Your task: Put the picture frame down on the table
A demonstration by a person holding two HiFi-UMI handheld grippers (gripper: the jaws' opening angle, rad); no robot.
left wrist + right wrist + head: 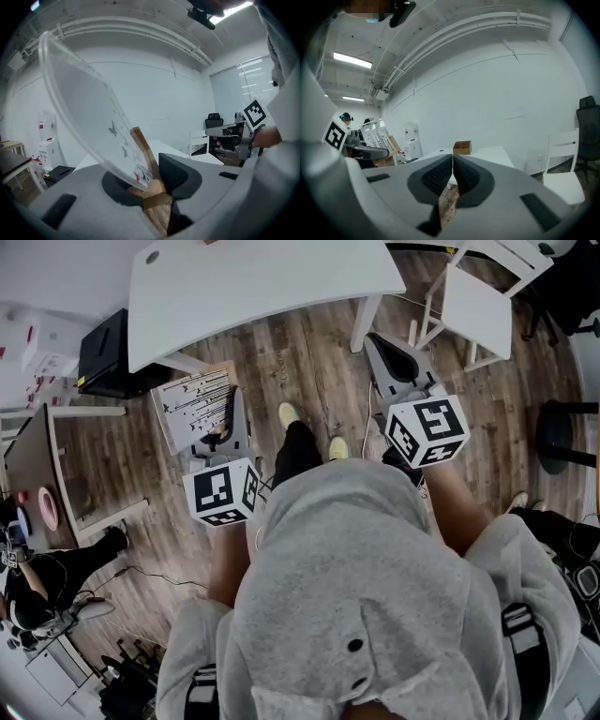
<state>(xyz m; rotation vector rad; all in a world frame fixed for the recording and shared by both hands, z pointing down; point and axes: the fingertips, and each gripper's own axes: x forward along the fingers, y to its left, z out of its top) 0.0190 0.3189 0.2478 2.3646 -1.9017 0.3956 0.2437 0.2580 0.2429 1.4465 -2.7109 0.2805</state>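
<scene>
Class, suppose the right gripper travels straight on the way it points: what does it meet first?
Probably the white table, near the wooden box on it; depth is hard to judge.

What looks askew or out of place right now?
The picture frame leans sharply sideways in the left tool, pinched only at its wooden edge. It hangs over the floor, short of the white table. Nothing spilled or broken.

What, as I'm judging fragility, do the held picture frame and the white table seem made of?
Picture frame: light wooden edge with visible grain; clear glossy pane, glass or acrylic, unclear. Table: smooth matte white top, probably laminate or painted board.
</scene>
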